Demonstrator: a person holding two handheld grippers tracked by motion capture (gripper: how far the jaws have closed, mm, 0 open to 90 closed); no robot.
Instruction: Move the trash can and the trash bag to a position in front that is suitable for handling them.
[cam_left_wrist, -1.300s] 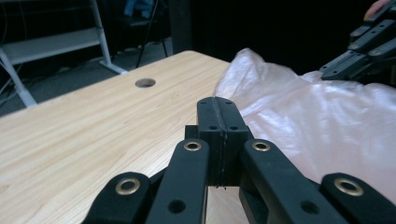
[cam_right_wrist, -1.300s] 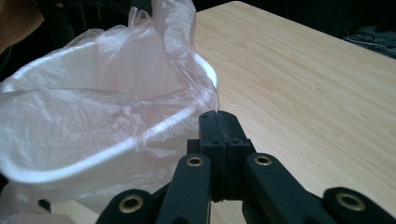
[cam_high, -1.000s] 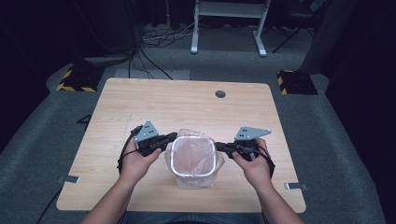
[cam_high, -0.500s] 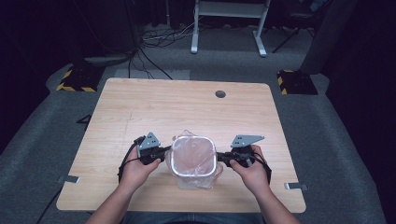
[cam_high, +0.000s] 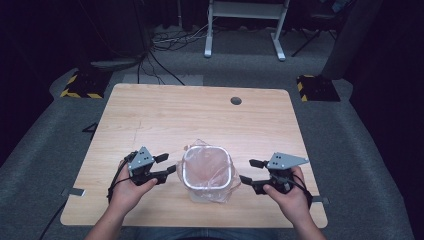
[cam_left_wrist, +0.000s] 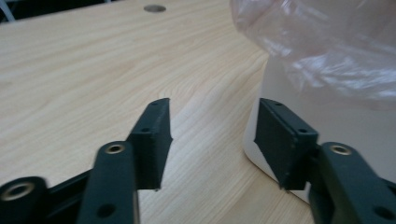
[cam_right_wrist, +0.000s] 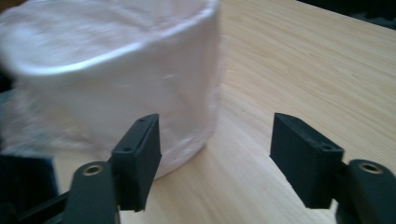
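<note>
**A:** ok so what's the layout, biggest thing first?

**B:** Wooden table (cam_high: 150, 125), pale top, with a small round hole (cam_high: 236, 101) at the far side. The landmark is the white bin (cam_high: 206, 172) with a clear bag (cam_high: 210, 150) as liner, folded over its rim. It stands on the table toward the near edge, roughly midway across.

**A:** and the hands?

**B:** One each side of the bin. The left gripper (cam_high: 165, 166) is just left of it and the right gripper (cam_high: 250, 171) just right of it, both pointing inward at the bin.

**A:** holding anything?

**B:** Nope. Both have just been opening and now stand spread with nothing between the jaws. From the left gripper (cam_left_wrist: 212, 135) view you only see bare wood in the gap, and the bin wall (cam_left_wrist: 327, 121) sits beside the far jaw, close but I can't tell if it touches. From the right gripper (cam_right_wrist: 215, 154) view it's the same deal: wood in the gap, bin (cam_right_wrist: 116, 79) off beside one jaw, a bit blurred.

**A:** bin upright?

**B:** Yep, upright, mouth open to the ceiling.
</note>
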